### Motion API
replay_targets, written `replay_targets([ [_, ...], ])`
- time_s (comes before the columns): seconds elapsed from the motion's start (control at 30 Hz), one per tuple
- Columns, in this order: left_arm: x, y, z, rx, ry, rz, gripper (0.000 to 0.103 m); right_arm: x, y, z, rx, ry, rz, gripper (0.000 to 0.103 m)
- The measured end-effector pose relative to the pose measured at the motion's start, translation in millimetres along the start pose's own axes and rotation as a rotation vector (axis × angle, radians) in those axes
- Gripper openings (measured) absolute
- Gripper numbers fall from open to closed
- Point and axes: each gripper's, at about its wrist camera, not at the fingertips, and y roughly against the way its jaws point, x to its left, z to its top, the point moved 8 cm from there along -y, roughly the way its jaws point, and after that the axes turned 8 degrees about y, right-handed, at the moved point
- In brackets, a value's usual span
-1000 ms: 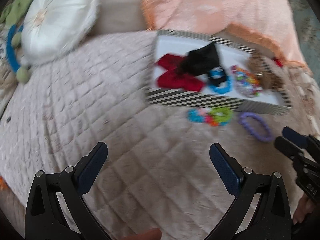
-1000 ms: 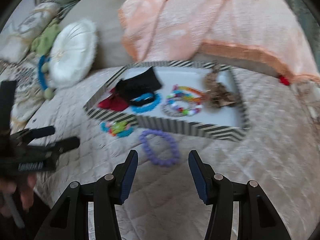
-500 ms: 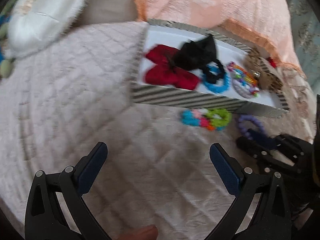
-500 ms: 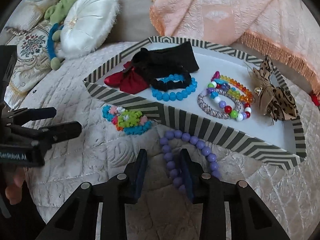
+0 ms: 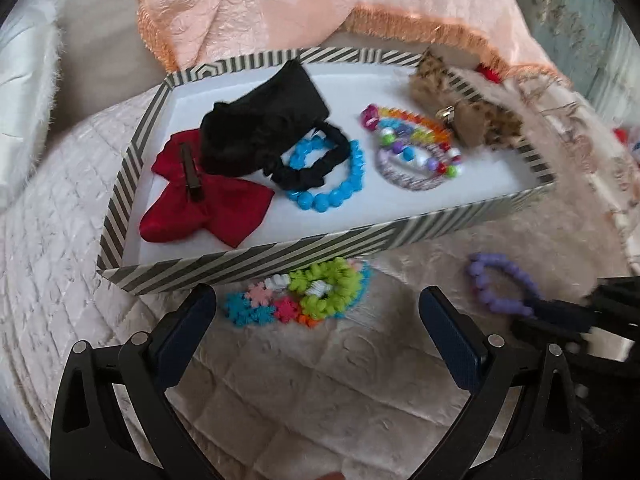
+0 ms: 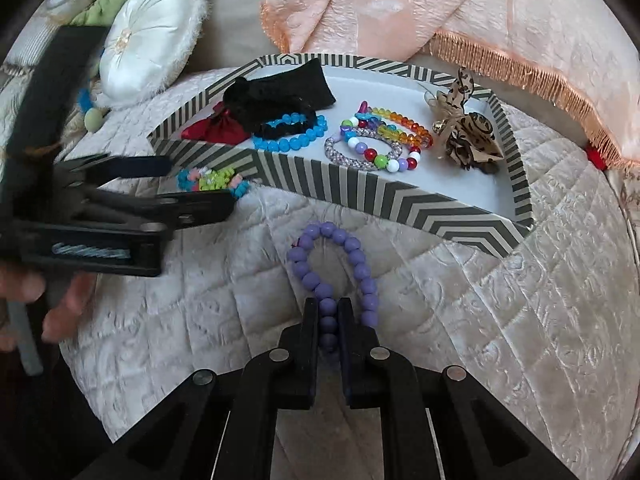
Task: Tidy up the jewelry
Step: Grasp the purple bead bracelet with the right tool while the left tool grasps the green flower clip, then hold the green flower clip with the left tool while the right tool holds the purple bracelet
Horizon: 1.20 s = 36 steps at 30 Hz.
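Note:
A purple bead bracelet (image 6: pixel 352 248) lies on the quilt in front of the striped tray (image 6: pixel 360 192). My right gripper (image 6: pixel 329 312) is closing its jaws on the bracelet's near beads, and the pads press them. In the left wrist view the same bracelet (image 5: pixel 492 276) shows at the right, pinched by the right gripper (image 5: pixel 540 312). My left gripper (image 5: pixel 316 320) is open, low over a multicoloured flower bracelet (image 5: pixel 304 296) beside the tray's front wall (image 5: pixel 240 256). The left gripper (image 6: pixel 192 186) also shows at the left of the right wrist view.
In the tray lie a red bow (image 5: pixel 200 200), a black pouch (image 5: pixel 264 120), a blue bead bracelet (image 5: pixel 328 176), rainbow bead bracelets (image 5: pixel 412 148) and a leopard-print bow (image 5: pixel 468 112). A peach fringed blanket (image 6: pixel 400 8) rises behind. A white round cushion (image 6: pixel 152 36) sits far left.
My right gripper came down and shut on the purple bracelet. My left gripper moved closer to the tray, over the flower bracelet, still open.

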Motion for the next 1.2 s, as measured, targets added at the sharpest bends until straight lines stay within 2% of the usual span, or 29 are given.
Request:
replay_targets([
  [0.1,14,1,2,-0.022,0.082,-0.002,0.081,0,0,-1,0.004,0.008,-0.002,0.008],
  [0.17,26,5,2,-0.036,0.12,0.019,0.045,-2,1,-1,0.006,-0.001,0.005,0.008],
  [0.23,38,8,2,-0.042,0.159,0.027,0.023,-1,1,-1,0.009,-0.002,0.006,0.008],
  [0.27,42,11,0,-0.038,0.186,0.003,0.012,-1,1,0,0.01,-0.001,0.006,0.008],
  [0.3,46,16,-3,-0.022,0.214,-0.028,0.012,-1,1,0,0.01,-0.002,0.009,0.008],
  [0.43,48,42,-14,-0.031,0.204,-0.033,0.012,-4,11,7,-0.028,-0.045,0.029,0.008],
  [0.6,37,83,-16,-0.109,0.151,-0.092,0.012,-7,35,15,-0.102,-0.099,0.047,0.008],
  [0.7,33,104,-16,-0.145,0.147,-0.159,0.012,-2,60,22,-0.178,-0.124,0.071,0.008],
  [0.8,26,111,-20,-0.151,0.133,-0.189,0.012,7,87,31,-0.272,-0.129,0.11,0.008],
  [0.93,16,108,-24,-0.131,0.109,-0.194,0.012,15,110,37,-0.358,-0.126,0.131,0.008],
  [1.2,4,100,-29,-0.14,0.05,-0.081,0.012,7,93,29,-0.282,-0.16,0.087,0.008],
])
